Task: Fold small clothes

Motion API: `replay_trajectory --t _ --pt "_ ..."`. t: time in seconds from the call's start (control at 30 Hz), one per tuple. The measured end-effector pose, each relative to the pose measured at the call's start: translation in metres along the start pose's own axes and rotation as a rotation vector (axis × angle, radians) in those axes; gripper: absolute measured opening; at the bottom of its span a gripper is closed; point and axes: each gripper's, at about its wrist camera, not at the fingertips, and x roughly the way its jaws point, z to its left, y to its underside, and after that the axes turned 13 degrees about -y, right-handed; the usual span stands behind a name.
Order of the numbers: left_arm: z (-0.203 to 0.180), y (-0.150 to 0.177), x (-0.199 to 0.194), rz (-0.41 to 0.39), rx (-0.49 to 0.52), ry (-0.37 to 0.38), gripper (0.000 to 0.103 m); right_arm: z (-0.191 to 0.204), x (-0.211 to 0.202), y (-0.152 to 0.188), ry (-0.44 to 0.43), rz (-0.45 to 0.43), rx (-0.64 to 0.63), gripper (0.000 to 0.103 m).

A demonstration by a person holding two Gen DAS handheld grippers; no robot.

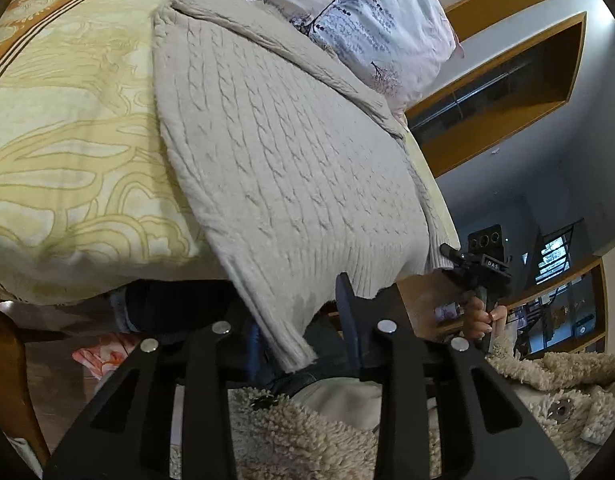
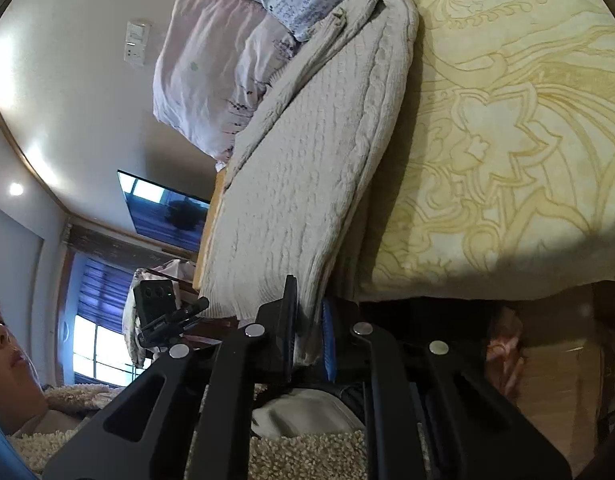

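Observation:
A cream cable-knit sweater [image 1: 275, 152] [image 2: 307, 168] lies lengthwise on the bed, its ribbed hem hanging over the near edge. In the left wrist view one hem corner drops between the fingers of my left gripper [image 1: 299, 320]. The right finger [image 1: 347, 312] stands beside the fabric, the left finger is hidden behind it, and the jaws stand apart around the hem. In the right wrist view my right gripper [image 2: 307, 328] is shut on the other hem corner, the knit pinched between its pads. Each gripper also shows small in the other view: right gripper [image 1: 447, 250], left gripper [image 2: 203, 304].
A yellow patterned bedspread [image 1: 67, 140] [image 2: 507, 140] covers the bed. Floral pillows [image 1: 367, 12] [image 2: 227, 60] are piled at the sweater's far end. A person's fleece jacket [image 1: 307, 440] fills the foreground. A wooden chair part [image 1: 7, 360] stands at the left, a wall screen [image 2: 163, 208] beyond.

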Motion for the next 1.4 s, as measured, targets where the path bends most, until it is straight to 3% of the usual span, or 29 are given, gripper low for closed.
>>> replay_trajectory --t 0.17,0.23,0.3,0.47,0.77,1.07,1.4 --pt "-0.001 -0.004 0.002 0.005 -0.003 0.002 0.029 -0.006 -0.001 -0.003 -0.003 -0.003 0.040 0.014" --pt "-0.001 -0.004 0.001 0.003 0.002 0.002 0.015 -0.006 -0.002 -0.003 0.000 -0.004 0.035 0.009" --pt "0.000 -0.004 -0.002 -0.006 0.000 0.013 0.009 0.000 -0.003 -0.003 0.014 -0.014 -0.017 0.009" --pt "0.000 -0.011 -0.013 -0.061 -0.002 0.026 0.007 0.027 -0.013 -0.014 -0.007 -0.090 -0.121 0.009" --pt "-0.004 -0.039 -0.044 -0.211 0.019 -0.027 0.006 0.051 -0.028 -0.036 -0.005 -0.240 -0.231 0.008" --pt "-0.011 -0.108 -0.060 -0.336 0.009 -0.160 0.006 0.076 -0.027 -0.072 0.070 -0.372 -0.361 0.008" --pt "-0.020 -0.190 -0.044 -0.377 -0.020 -0.250 0.006 0.090 -0.008 -0.127 0.163 -0.431 -0.438 0.008"
